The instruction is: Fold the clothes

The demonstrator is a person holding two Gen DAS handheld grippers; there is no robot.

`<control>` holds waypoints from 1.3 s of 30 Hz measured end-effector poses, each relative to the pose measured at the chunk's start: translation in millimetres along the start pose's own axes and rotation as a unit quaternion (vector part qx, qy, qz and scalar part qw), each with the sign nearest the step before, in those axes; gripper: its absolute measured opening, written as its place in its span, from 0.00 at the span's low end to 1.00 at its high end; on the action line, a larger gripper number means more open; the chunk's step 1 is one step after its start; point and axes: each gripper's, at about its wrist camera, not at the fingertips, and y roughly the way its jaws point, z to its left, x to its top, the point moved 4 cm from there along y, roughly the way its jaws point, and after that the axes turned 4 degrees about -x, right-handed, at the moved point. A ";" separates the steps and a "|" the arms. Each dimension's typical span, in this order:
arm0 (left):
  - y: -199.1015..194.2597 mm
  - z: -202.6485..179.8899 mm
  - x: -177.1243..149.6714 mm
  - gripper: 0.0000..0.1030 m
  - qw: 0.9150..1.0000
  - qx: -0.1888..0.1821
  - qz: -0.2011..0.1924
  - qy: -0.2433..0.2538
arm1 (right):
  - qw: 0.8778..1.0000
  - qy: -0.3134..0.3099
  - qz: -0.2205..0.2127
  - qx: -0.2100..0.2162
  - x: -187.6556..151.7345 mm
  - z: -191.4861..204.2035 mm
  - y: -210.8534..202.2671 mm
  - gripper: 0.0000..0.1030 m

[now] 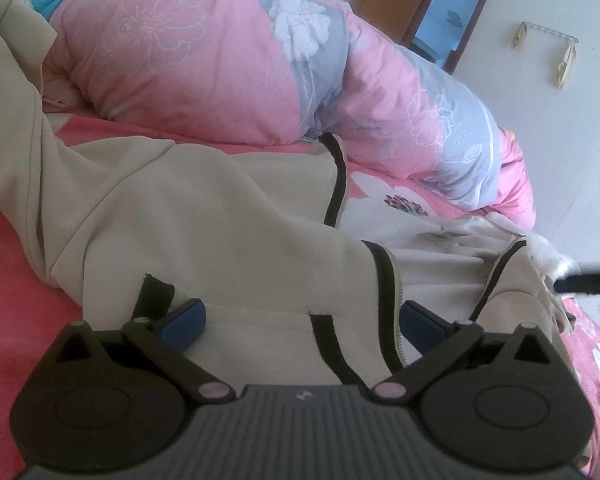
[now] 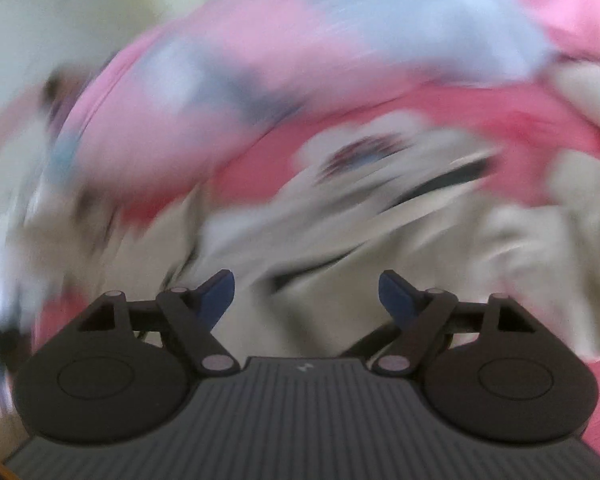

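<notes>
A beige zip jacket [image 1: 204,216] with black trim lies spread on the pink bed sheet [image 1: 16,292]. My left gripper [image 1: 302,322] is open, its blue pads low over the jacket's hem beside the black zipper edge [image 1: 384,280]. My right gripper [image 2: 306,294] is open above the same beige cloth [image 2: 340,320]; that view is badly motion-blurred. A dark tip [image 1: 588,278] at the right edge of the left wrist view may be the right gripper.
A rolled pink and grey floral quilt [image 1: 260,64] lies along the far side of the bed. Behind it are a white wall, a wooden door frame [image 1: 440,12] and a wall hook rack [image 1: 548,44].
</notes>
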 end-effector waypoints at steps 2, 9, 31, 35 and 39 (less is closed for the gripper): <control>0.0 0.3 -0.2 1.00 1.000 0.000 0.000 0.000 | 0.996 -0.086 0.019 0.004 -15.5 46.2 10.1 0.80; -0.1 0.4 -0.6 1.00 1.000 0.000 -0.001 0.000 | 0.963 -0.253 0.048 -0.075 -54.0 108.1 55.4 0.89; 0.3 0.1 -1.6 1.00 1.000 0.002 -0.004 0.007 | 0.973 0.140 -0.137 -0.121 -22.5 -78.2 -74.0 0.10; 0.6 0.0 -2.0 1.00 1.000 0.003 -0.005 0.008 | 0.948 0.214 -0.176 -0.158 -33.5 -140.0 -114.2 0.09; 1.6 -0.5 -1.9 1.00 1.000 0.004 -0.005 0.011 | 0.934 0.269 -0.158 -0.172 -67.2 -182.5 -112.0 0.09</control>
